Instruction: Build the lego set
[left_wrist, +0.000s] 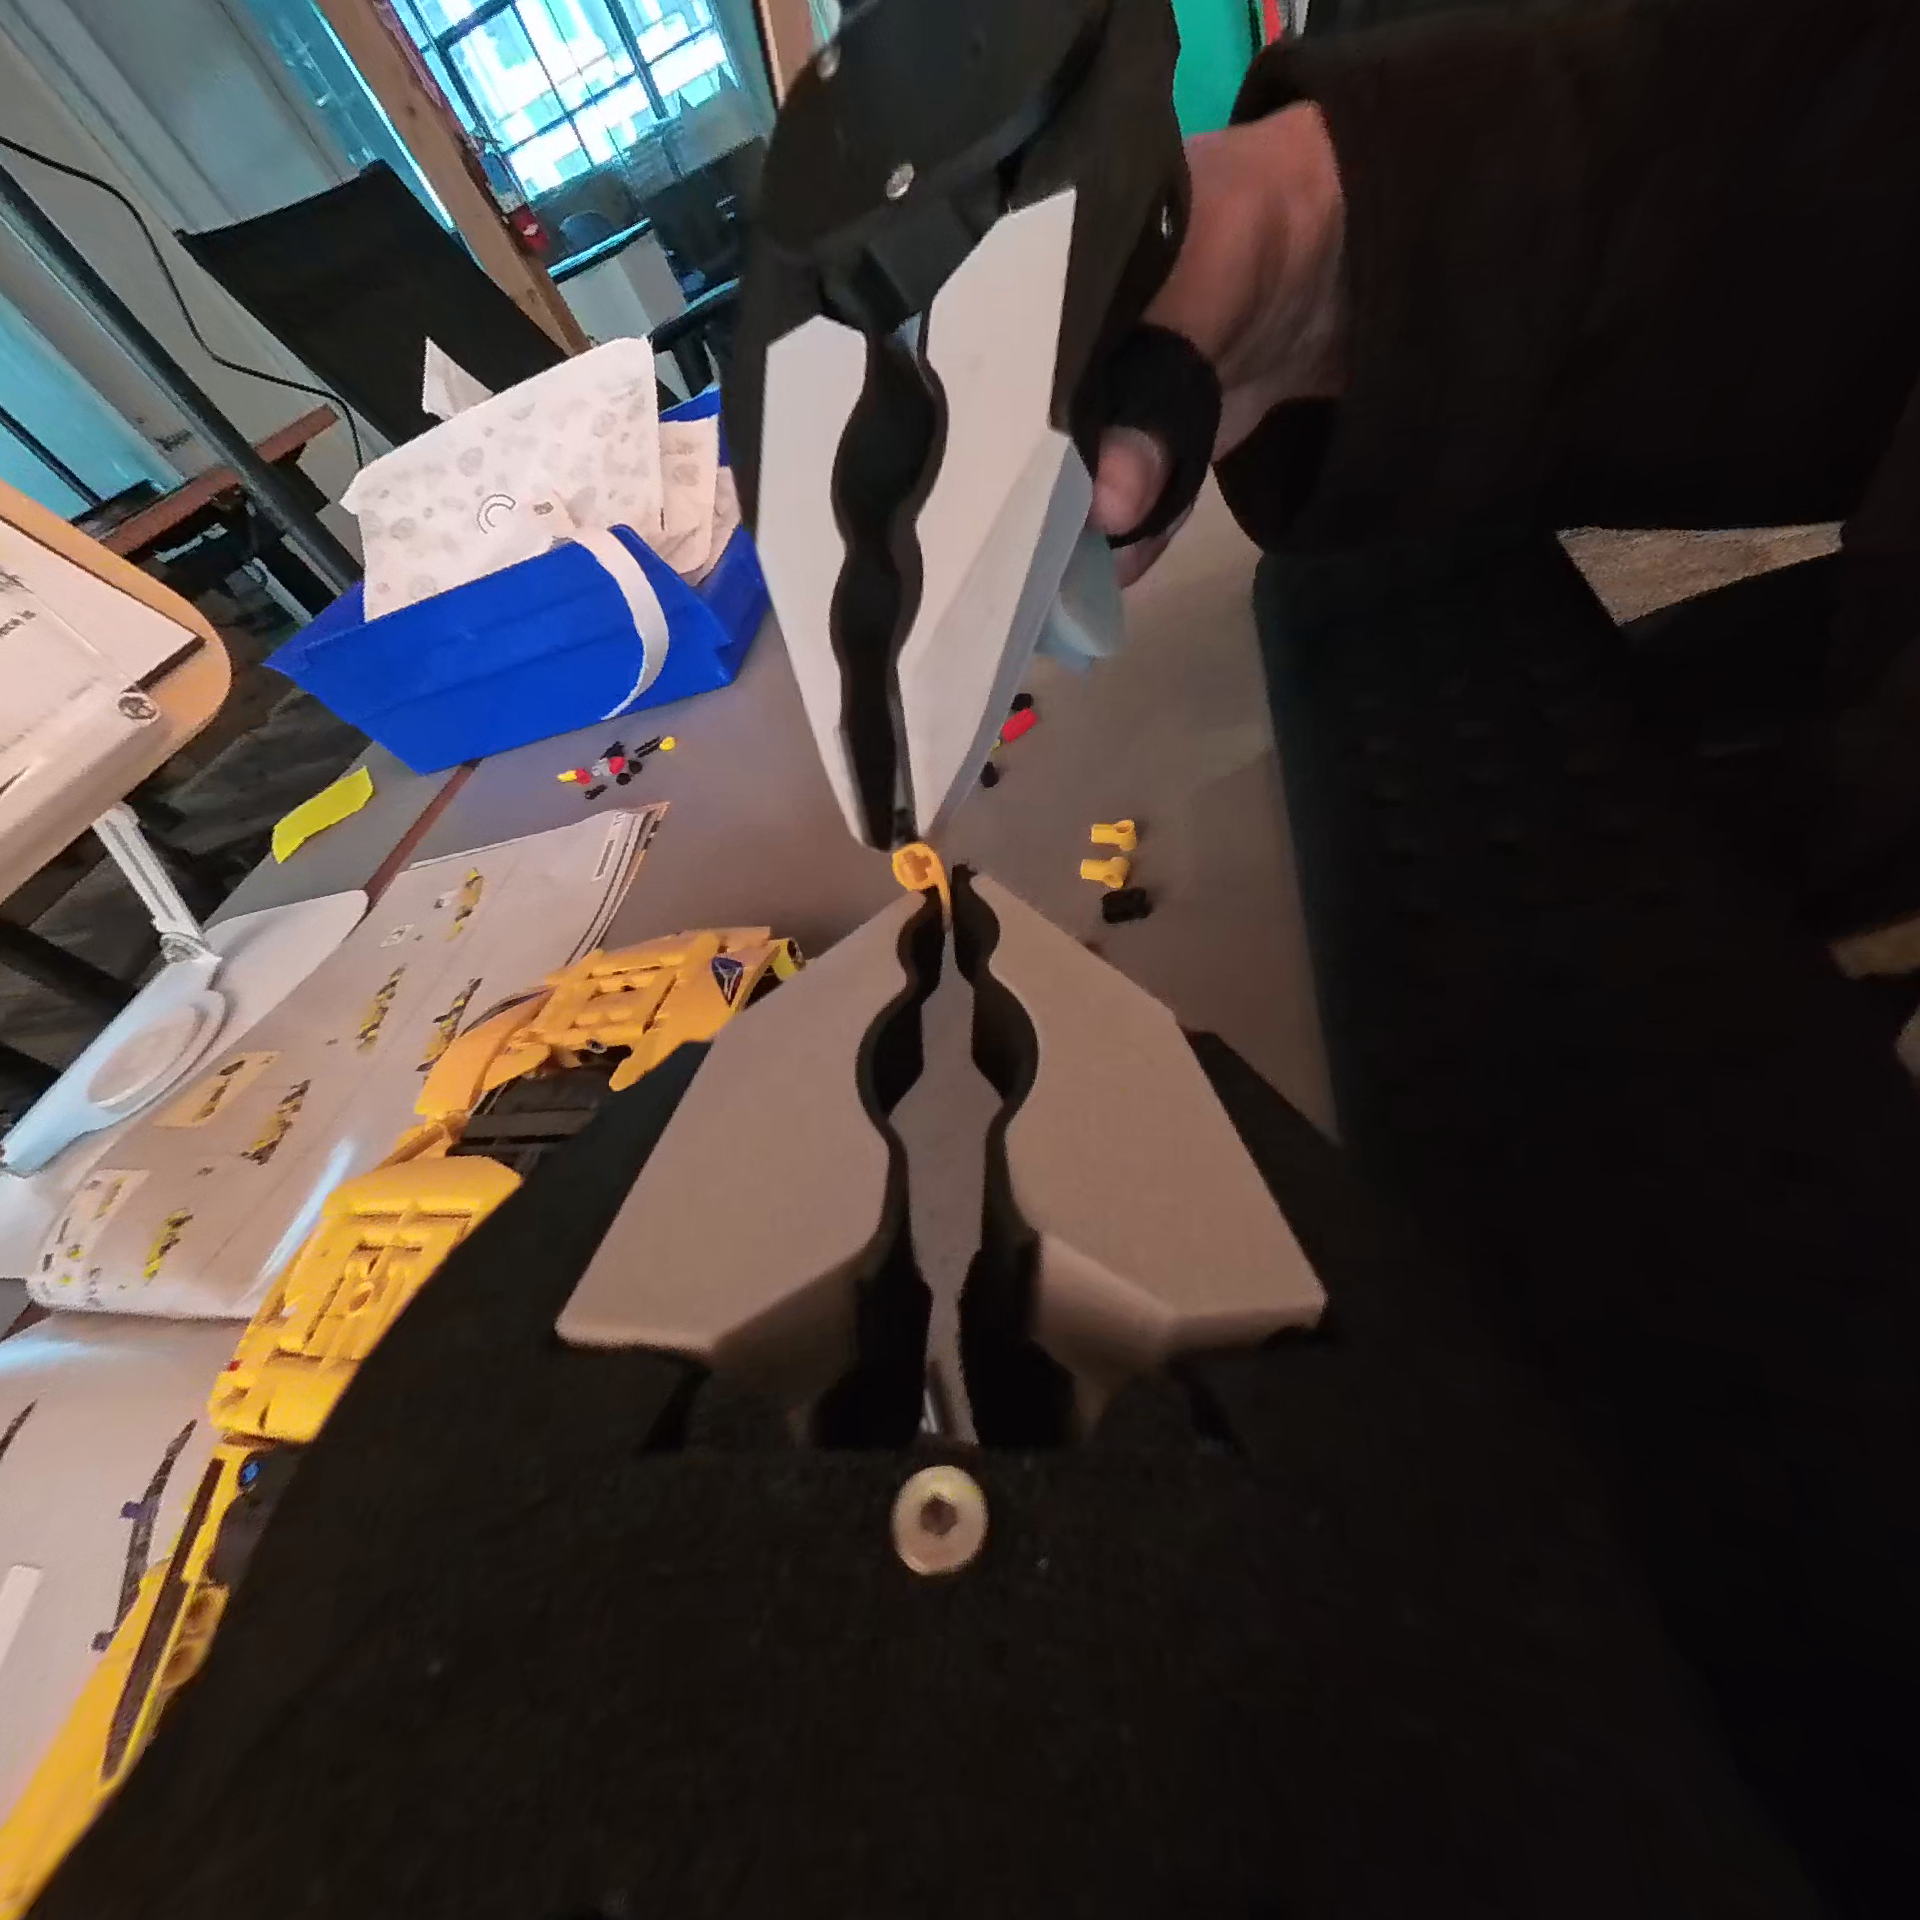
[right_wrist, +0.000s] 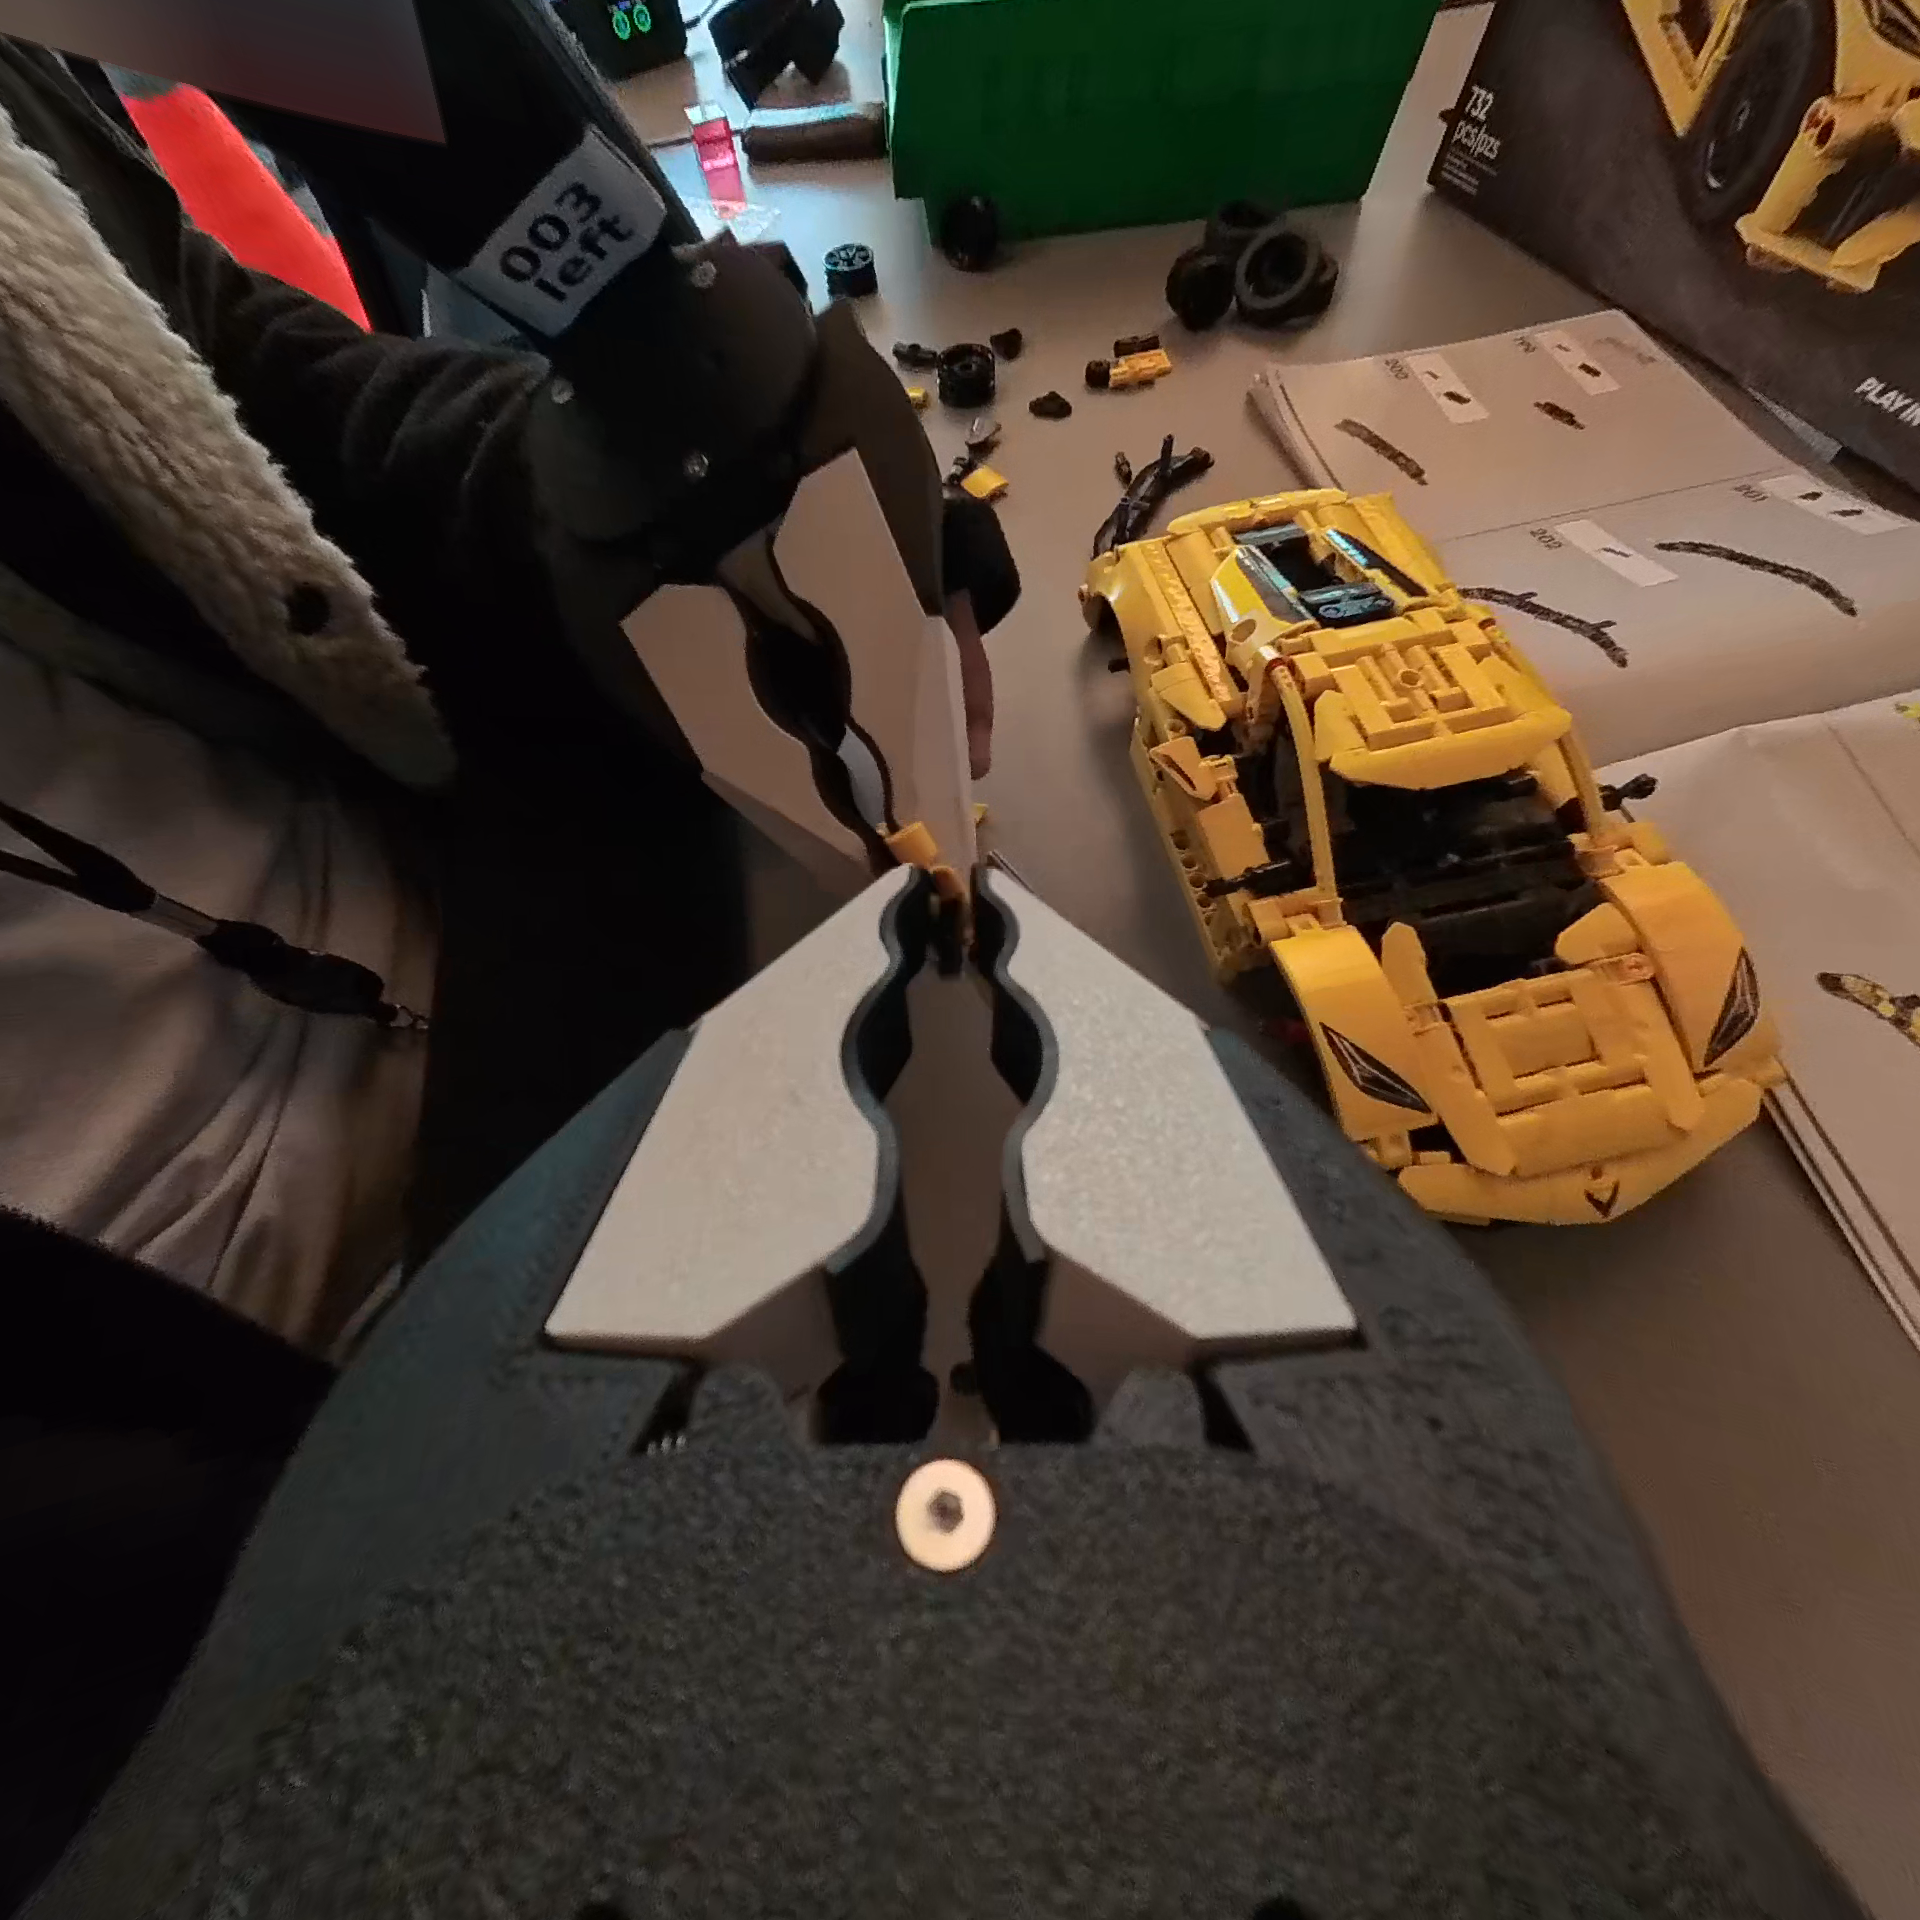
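Both grippers are meeting tip to tip in the air above the table (right_wrist: 1143, 1455), off to the side of the yellow car (right_wrist: 1423, 831), and neither is touching it. The left gripper (left_wrist: 940, 904) is clenching on a small yellow connector (left_wrist: 920, 871), its tips pinching the piece so that the rounded end is poking out. The right gripper (right_wrist: 948, 914) is closing in from the opposite side, its tips clamped narrow too; in its own view it is gripping what looks like a slim dark-and-yellow piece (right_wrist: 948, 925), though I cannot tell exactly what that part is. My read: the two bits are being pressed together into a little sub-assembly before going onto the car.

The car itself is looking well advanced. Nose, bonnet panels, roof and rear deck are sitting in place. What is standing out as undone: the wheel arches are showing empty, and a heap of black tyres (right_wrist: 1262, 275) is waiting beyond the car's tail, with a loose wheel hub (right_wrist: 966, 374) nearby. More spare connectors (left_wrist: 1114, 852) are lying on the table away from the car, and the instruction booklet (right_wrist: 1558, 488) is lying open beside the car. So bodywork mostly done, wheels and small fittings seemingly still to come.
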